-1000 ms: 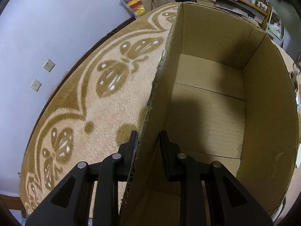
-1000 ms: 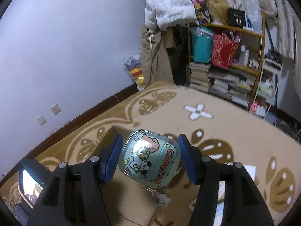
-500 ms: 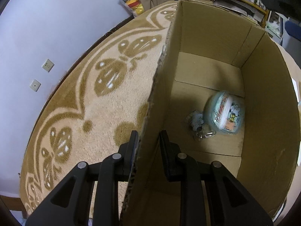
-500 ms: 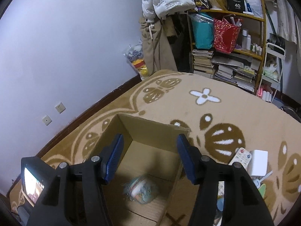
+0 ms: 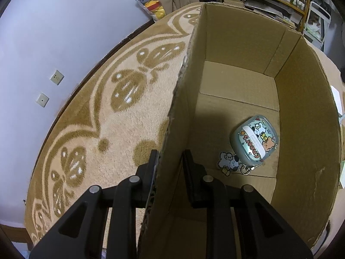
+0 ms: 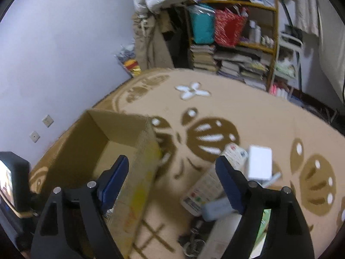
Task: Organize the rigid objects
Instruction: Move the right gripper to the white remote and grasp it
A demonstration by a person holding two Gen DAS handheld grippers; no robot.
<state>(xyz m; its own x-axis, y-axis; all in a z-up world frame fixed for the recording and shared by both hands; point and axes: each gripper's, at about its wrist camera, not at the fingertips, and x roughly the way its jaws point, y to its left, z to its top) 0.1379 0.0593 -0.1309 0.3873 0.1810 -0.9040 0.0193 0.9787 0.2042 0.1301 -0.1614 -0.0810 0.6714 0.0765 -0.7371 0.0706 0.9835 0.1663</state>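
Observation:
My left gripper [image 5: 170,155] is shut on the near left wall of the open cardboard box [image 5: 306,112], one finger outside and one inside. On the box floor lies a pale green cartoon-printed case [image 5: 254,140] with a dog charm [image 5: 228,163] and a key ring. My right gripper [image 6: 171,161] hangs over the rug beside the box [image 6: 120,127], its jaws opening with nothing between them. Just past its right finger lie a white remote control [image 6: 207,185], a white block [image 6: 258,161] and a pale blue object [image 6: 217,209].
The box stands on a tan patterned rug [image 5: 120,112] near a lilac wall [image 5: 64,32]. A wooden shelf [image 6: 241,43] with books and bags stands at the back. A small lit screen [image 6: 8,181] shows at the left edge. Metal keys [image 6: 194,243] lie on the rug.
The right gripper let go of the green case, which dropped into the box and settled there. The right gripper then swung right and lower toward the loose items, its jaws widening. The left gripper kept still.

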